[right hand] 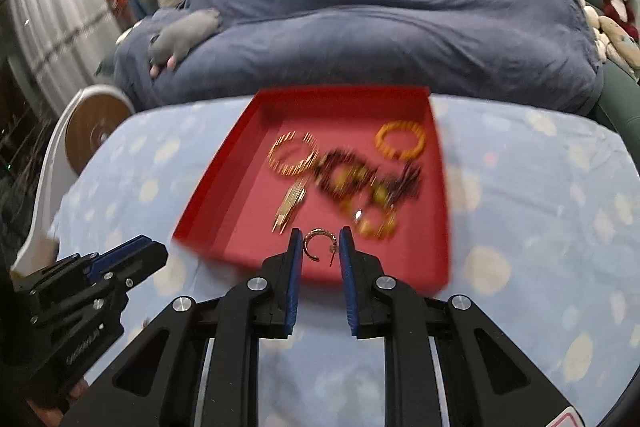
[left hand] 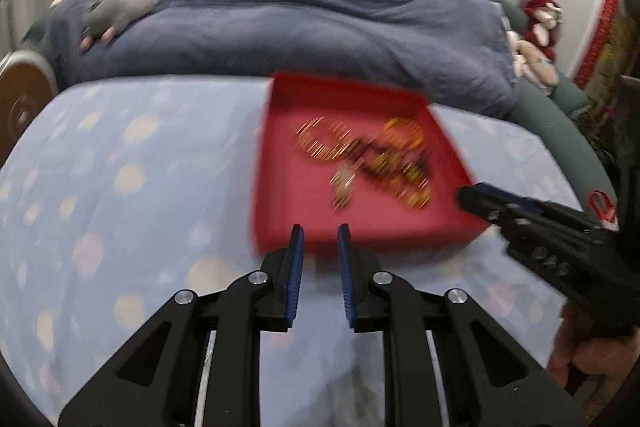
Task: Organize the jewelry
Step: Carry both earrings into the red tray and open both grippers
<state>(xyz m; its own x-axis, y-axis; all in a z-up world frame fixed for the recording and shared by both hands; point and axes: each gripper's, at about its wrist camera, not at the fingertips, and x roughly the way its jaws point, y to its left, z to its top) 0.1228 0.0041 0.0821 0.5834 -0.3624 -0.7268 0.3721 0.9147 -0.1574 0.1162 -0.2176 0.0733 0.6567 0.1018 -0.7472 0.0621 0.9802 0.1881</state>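
Note:
A red tray (left hand: 280, 211) (right hand: 224, 195) lies on a light blue spotted cloth and holds a heap of jewelry (left hand: 368, 159) (right hand: 352, 179): gold bangles, an orange bracelet (right hand: 400, 139), dark beads. My left gripper (left hand: 320, 233) is open and empty at the tray's near edge. My right gripper (right hand: 320, 237) is open over the tray's near part, and a small gold hoop earring (right hand: 318, 247) sits sharp between its fingertips, touching the right pad. Each gripper also shows in the other's view, the right one (left hand: 472, 197) and the left one (right hand: 148, 251). Both views are motion blurred.
A blue duvet (left hand: 288, 7) is heaped behind the cloth-covered surface (left hand: 120, 187). A grey plush toy (right hand: 180, 35) lies on it at the left. Stuffed toys (left hand: 540, 27) sit at the far right. A round wooden-faced object (right hand: 92, 131) stands at the left edge.

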